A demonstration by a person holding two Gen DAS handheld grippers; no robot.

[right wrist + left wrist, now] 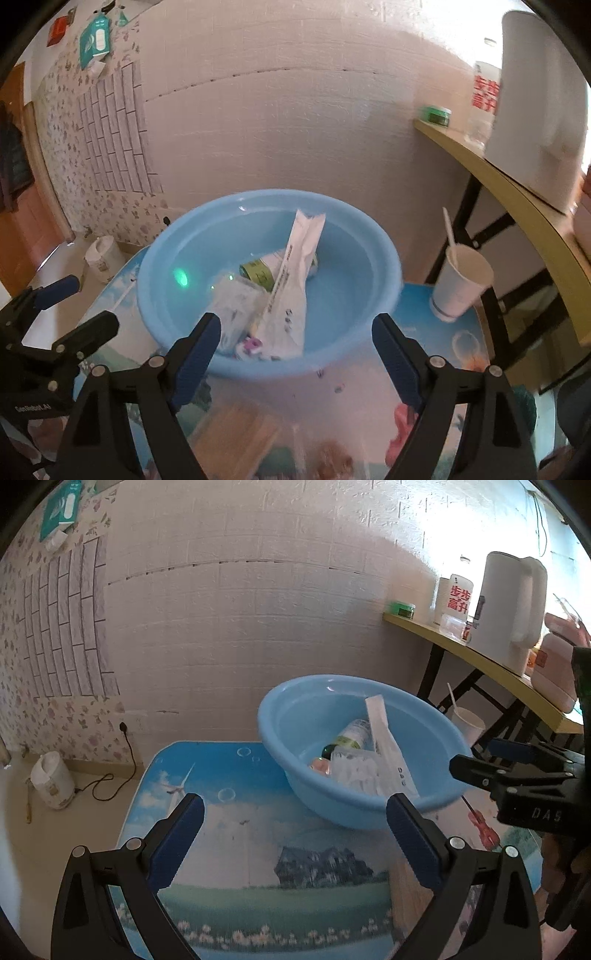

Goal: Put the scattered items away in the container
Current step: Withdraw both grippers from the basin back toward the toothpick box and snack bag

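A light blue plastic basin (295,716) (177,258) stands on a low table covered with a picture cloth (236,834). Inside it lie a long white packet (384,738) (295,280), a small bottle with a green label (352,734) (264,271) and a clear crinkled wrapper (354,771) (236,306). My left gripper (295,812) is open and empty, just short of the basin's near rim. My right gripper (295,332) is open and empty over the near rim. Each gripper shows in the other's view: right (517,775), left (59,325).
A white paper cup with a spoon (461,284) (467,722) stands on the table right of the basin. A yellow folding table (480,661) at right holds a white kettle (509,609), a bottle and a green jar. A white bucket (51,781) and cable are on the floor at left.
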